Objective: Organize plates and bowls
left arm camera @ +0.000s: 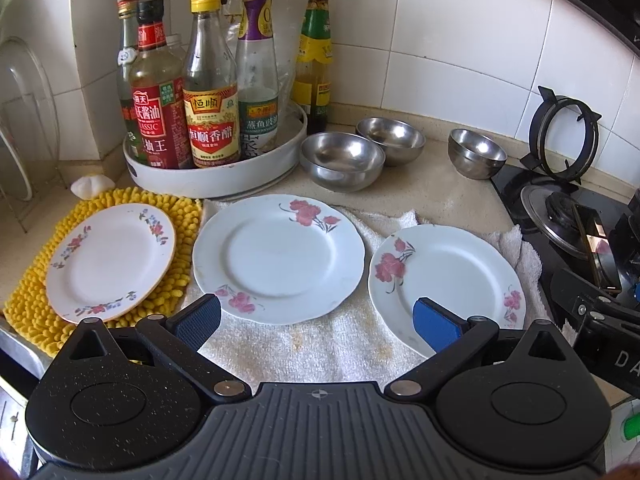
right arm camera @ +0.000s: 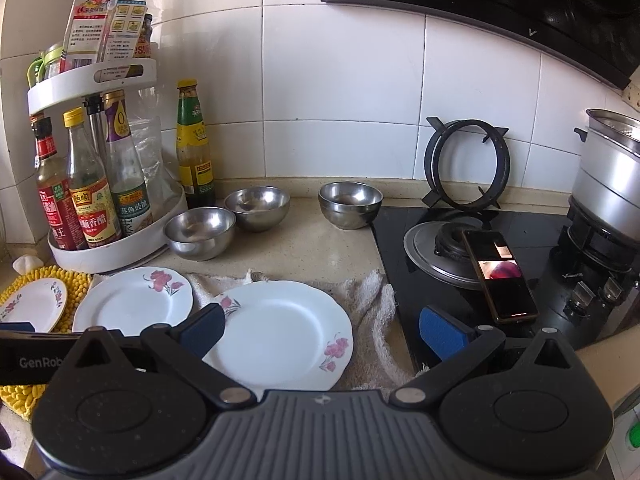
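Three floral plates lie in a row. The small plate (left arm camera: 110, 258) (right arm camera: 34, 302) sits on a yellow mat (left arm camera: 180, 224). The middle plate (left arm camera: 278, 258) (right arm camera: 134, 300) and the right plate (left arm camera: 448, 280) (right arm camera: 280, 332) lie on a white towel (left arm camera: 340, 340). Three steel bowls (left arm camera: 342, 160) (left arm camera: 390, 140) (left arm camera: 476, 152) stand behind them, also in the right wrist view (right arm camera: 200, 232) (right arm camera: 256, 208) (right arm camera: 350, 204). My left gripper (left arm camera: 318, 322) is open and empty above the towel's front. My right gripper (right arm camera: 322, 328) is open and empty over the right plate.
A white rack of sauce bottles (left arm camera: 216, 176) (right arm camera: 116, 248) stands at the back left, with one bottle (left arm camera: 316, 60) beside it. A gas hob (right arm camera: 480, 248) with a phone (right arm camera: 500, 276) on it lies to the right. A pot (right arm camera: 612, 192) sits on the far burner.
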`<state>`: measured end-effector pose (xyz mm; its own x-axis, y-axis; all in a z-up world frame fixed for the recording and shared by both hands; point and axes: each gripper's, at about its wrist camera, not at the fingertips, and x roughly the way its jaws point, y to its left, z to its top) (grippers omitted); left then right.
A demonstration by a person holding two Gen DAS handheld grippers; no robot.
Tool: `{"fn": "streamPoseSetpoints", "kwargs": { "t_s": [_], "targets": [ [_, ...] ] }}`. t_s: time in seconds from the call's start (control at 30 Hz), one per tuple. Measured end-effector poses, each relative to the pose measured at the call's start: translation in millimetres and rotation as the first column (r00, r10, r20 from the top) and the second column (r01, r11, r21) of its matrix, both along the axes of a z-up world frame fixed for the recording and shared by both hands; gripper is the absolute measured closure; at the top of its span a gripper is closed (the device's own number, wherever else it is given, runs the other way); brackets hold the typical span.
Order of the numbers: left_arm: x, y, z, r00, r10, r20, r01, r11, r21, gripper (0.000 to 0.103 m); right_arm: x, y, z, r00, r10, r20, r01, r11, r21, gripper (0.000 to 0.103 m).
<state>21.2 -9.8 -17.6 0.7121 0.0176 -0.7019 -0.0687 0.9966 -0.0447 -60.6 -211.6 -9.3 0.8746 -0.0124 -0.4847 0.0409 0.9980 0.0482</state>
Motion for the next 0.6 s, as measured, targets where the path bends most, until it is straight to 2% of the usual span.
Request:
{"fn": "streamPoseSetpoints", "kwargs": {
  "t_s": [0.6],
  "targets": [
    [-5.5, 6.2, -3.5, 1.0, 0.014, -0.006, -0.014, 1.0, 0.017, 0.0, 0.4, 8.1, -1.5, 1.0, 0.009, -0.017, -0.009, 1.0, -0.006, 0.0]
  ]
}}
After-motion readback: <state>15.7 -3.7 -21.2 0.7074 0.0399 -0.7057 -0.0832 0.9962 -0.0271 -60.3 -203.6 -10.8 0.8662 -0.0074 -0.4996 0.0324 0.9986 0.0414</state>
